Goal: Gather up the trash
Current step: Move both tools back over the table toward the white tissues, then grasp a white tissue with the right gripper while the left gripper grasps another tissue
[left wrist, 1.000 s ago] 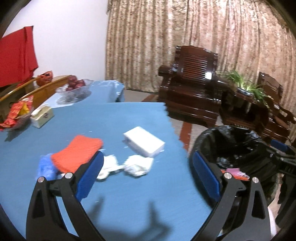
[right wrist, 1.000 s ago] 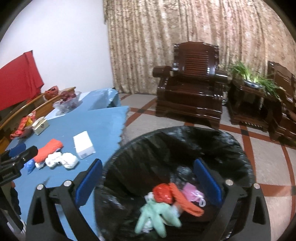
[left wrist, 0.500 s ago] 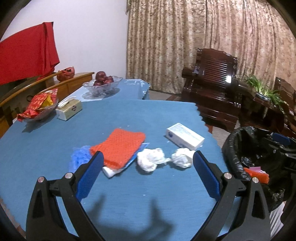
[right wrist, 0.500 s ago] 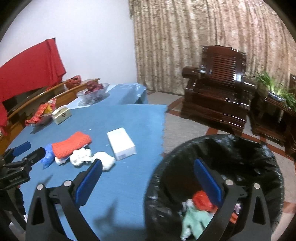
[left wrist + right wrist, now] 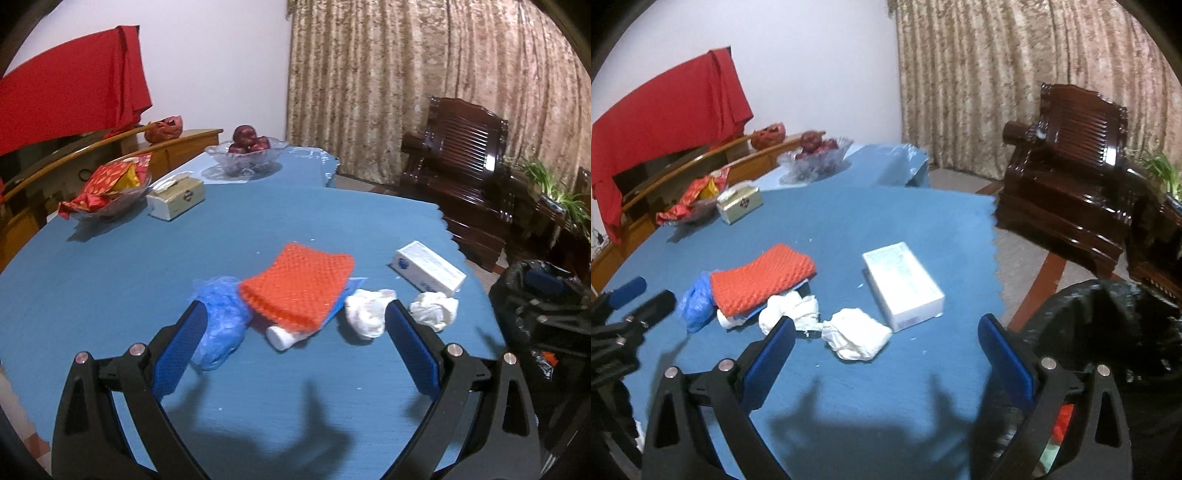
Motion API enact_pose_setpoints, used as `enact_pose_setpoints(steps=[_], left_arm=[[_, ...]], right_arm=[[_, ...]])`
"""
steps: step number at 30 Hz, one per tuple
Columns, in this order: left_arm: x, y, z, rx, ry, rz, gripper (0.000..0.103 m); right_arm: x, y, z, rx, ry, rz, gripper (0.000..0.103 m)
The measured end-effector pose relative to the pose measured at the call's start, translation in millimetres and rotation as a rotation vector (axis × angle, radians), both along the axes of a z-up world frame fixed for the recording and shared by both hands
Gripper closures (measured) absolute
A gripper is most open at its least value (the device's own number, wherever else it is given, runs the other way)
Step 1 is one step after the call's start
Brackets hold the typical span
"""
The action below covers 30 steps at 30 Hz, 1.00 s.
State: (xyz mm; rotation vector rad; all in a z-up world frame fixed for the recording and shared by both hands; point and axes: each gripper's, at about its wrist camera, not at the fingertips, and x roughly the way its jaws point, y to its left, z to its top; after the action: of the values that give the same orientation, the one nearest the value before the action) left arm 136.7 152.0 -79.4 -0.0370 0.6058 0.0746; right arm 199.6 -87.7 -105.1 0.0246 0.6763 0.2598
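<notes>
Trash lies on the blue table (image 5: 110, 266): an orange foam net (image 5: 299, 284), a crumpled blue bag (image 5: 221, 321), a small white bottle (image 5: 282, 336) under the net, two white paper wads (image 5: 367, 310) (image 5: 434, 308) and a white box (image 5: 428, 267). My left gripper (image 5: 295, 347) hovers open just short of the pile, nothing between its fingers. My right gripper (image 5: 886, 354) is open and empty too, near one paper wad (image 5: 857, 334) and the box (image 5: 903, 286). The black-lined trash bin (image 5: 1108, 332) stands off the table's right edge.
At the table's far side stand a glass fruit bowl (image 5: 251, 153), a tissue box (image 5: 175, 195) and a dish of red packets (image 5: 107, 188). A dark wooden armchair (image 5: 1067, 166) and a curtain lie beyond. The left gripper shows at the left edge of the right wrist view (image 5: 631, 302).
Both grippers swung left, from the bin toward the table. The left one has come closer to the trash pile. The bin slid to the right edge of both views.
</notes>
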Motion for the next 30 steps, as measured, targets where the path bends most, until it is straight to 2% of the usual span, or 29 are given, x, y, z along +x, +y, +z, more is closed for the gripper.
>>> enact_pose_setpoints(steps=[9,15,22,27,30], left_arm=[[7,8,-9,0.002,0.021,0.007,0.009],[13,4,-16,0.001,0.036,-0.011,0.009],[17,-3,-22,-0.006,0.044,-0.042,0.009],[18,-11,-24,-0.016,0.043,-0.060,0.010],[19,-18,-25,-0.023,0.047,-0.078,0.020]], right_arm=[[29,27,-43,-0.036,0.096,0.022,0.027],[39,33,-54,-0.030,0.137,0.043,0.040],[37,40,-60,-0.015,0.162,0.100,0.062],[29,33,-52,0.007,0.152,0.108,0.065],[21,22,-43,0.016,0.133,0.084,0.065]])
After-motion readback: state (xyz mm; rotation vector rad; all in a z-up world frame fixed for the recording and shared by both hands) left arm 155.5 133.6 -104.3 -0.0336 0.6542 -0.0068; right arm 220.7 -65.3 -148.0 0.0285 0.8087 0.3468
